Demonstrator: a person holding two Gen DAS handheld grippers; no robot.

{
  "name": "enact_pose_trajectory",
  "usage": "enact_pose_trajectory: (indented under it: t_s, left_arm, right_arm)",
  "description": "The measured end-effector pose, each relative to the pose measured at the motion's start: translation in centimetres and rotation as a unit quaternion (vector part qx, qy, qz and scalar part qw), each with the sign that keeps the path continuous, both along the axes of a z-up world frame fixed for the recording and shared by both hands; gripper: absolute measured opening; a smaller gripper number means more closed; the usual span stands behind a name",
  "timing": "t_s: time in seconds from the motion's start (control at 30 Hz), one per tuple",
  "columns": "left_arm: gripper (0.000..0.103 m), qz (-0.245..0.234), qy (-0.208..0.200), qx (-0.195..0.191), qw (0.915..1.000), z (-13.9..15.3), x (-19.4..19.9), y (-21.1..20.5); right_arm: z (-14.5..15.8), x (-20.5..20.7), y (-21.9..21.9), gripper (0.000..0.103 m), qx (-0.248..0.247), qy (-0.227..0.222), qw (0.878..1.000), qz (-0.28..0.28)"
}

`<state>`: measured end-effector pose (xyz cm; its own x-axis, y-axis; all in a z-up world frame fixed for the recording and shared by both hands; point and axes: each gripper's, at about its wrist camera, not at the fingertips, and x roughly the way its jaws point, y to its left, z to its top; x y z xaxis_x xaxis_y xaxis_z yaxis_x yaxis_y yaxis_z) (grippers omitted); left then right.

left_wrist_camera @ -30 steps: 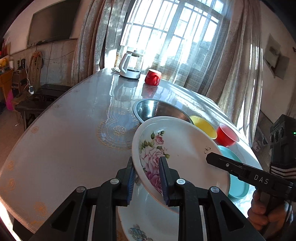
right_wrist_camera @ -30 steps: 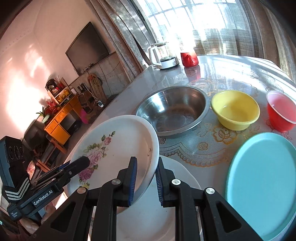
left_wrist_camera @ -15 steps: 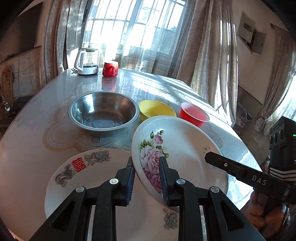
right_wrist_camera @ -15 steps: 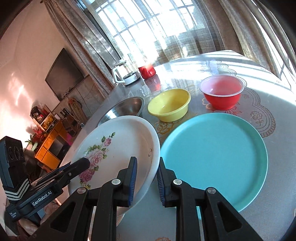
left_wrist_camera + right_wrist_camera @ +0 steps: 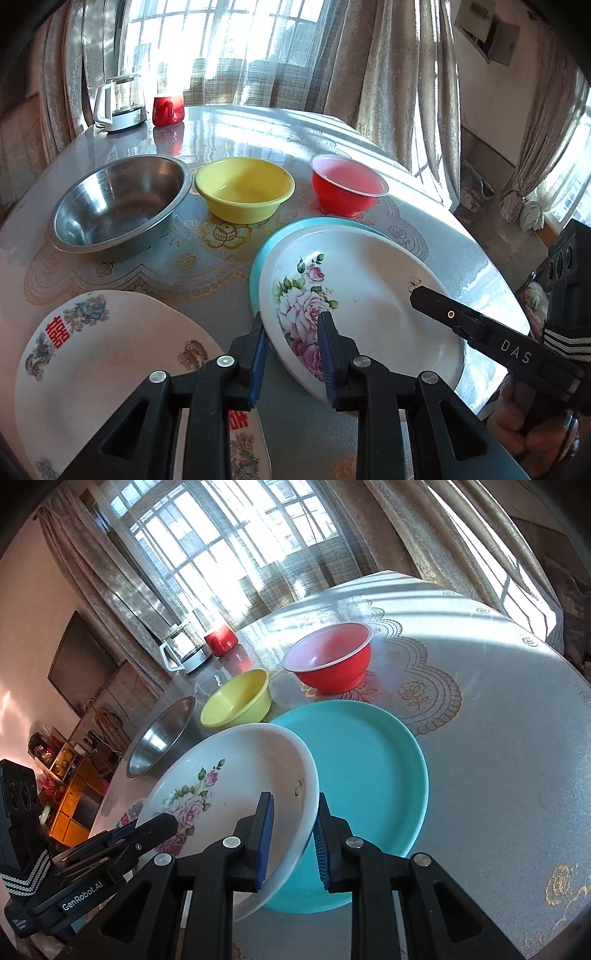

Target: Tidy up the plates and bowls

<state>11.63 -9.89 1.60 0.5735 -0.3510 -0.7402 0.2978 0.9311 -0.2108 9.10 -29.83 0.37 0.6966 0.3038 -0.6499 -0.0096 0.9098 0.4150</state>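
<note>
Rose plate (image 5: pixel 362 295) sits between both grippers, over the teal plate (image 5: pixel 369 760): the left gripper (image 5: pixel 291 354) has its two fingers clamped on the near-left rim, and the right gripper (image 5: pixel 291 840) has its fingers clamped on the opposite rim. From the left wrist, only a thin teal crescent shows past the white plate's far-left edge, so the teal one looks almost covered; the right wrist shows most of it bare, with the white plate tilted and overlapping only its left side. Whether the two plates touch cannot be told. Only the left wrist shows the white plate with red characters (image 5: pixel 92 354) lying on the table (image 5: pixel 258 125) to the left, well apart from the held one. Behind stand the steel bowl (image 5: pixel 118 206), yellow bowl (image 5: pixel 243 192) and red bowl (image 5: pixel 347 188) in a row, seen in both views, with a kettle (image 5: pixel 118 107) and red mug (image 5: pixel 168 109) at the far edge.
</note>
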Motion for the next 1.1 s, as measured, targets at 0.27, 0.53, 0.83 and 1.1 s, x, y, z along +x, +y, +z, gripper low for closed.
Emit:
enact_pose_trajectory:
  t_s: [0.27, 0.53, 0.83, 1.1]
  left_arm:
    - [0.027, 0.003, 0.033, 0.009, 0.9994, -1.4, 1.6, -1.9]
    - [0.03, 0.014, 0.054, 0.042, 0.9975, -2.9, 2.7, -3.5]
    - [0.034, 0.023, 0.049, 0.05, 0.9973, -3.1, 2.8, -3.8]
    - [0.034, 0.024, 0.032, 0.067, 0.9969, -3.2, 2.6, -4.2]
  right_arm:
    - [-1.5, 1.1, -1.7, 0.022, -0.01, 0.02, 0.999, -0.024]
    - [-2.7, 2.5, -1.9, 0.022, -0.043, 0.031, 0.998, -0.033]
    - [-2.7, 2.5, -2.3, 0.026, -0.037, 0.02, 0.999, -0.031]
    - [-1.6, 0.6, -2.1, 0.029, -0.054, 0.002, 0.998, -0.027]
